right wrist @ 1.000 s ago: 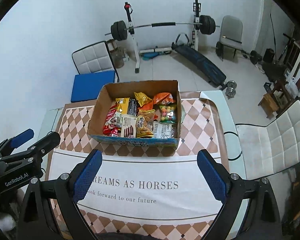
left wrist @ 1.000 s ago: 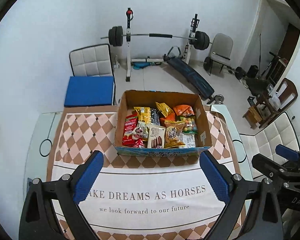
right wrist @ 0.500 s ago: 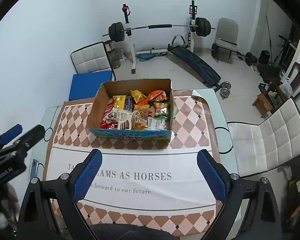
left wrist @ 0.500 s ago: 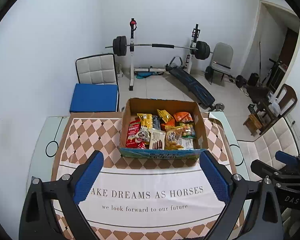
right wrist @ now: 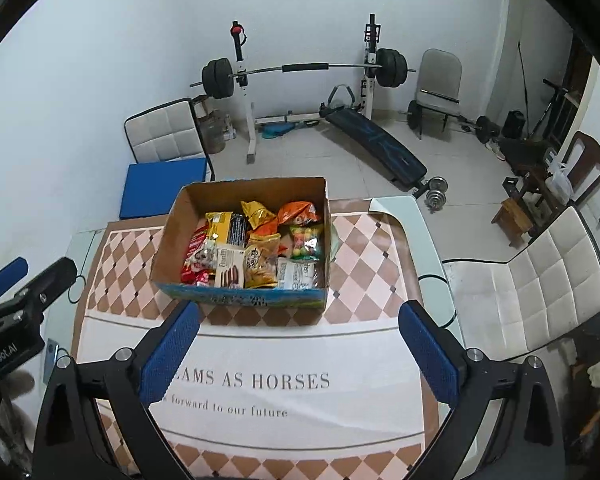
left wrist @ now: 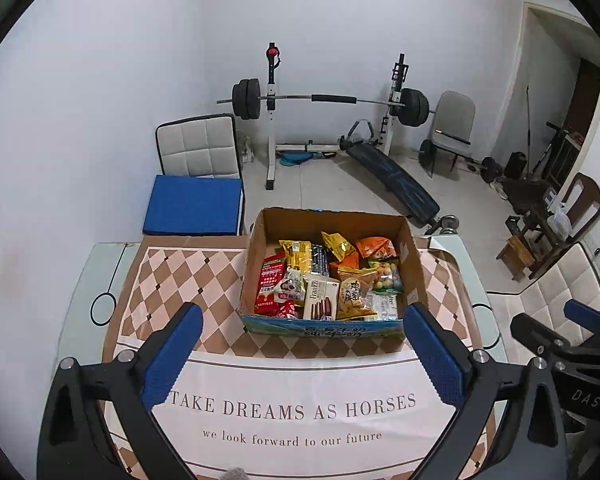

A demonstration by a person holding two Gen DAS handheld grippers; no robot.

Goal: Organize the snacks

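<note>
An open cardboard box (left wrist: 332, 222) stands at the far side of the table (left wrist: 100, 280), packed with several snack packets: a red one (left wrist: 270, 286), a yellow one (left wrist: 298, 254), an orange one (left wrist: 374, 246) and a candy bag (left wrist: 384, 278). The box also shows in the right wrist view (right wrist: 256, 190). My left gripper (left wrist: 302, 354) is open and empty, high above the table and short of the box. My right gripper (right wrist: 298, 352) is open and empty too, held level with it to the right.
A checkered cloth with printed words (left wrist: 292, 408) covers the table. White chairs stand at the far left (left wrist: 198, 146) and at the right (right wrist: 540, 280). A barbell rack (left wrist: 320, 100) and bench (left wrist: 392, 178) fill the floor behind.
Both grippers have drawn back and up from the box, so it looks smaller and farther. Both stay open and empty.
</note>
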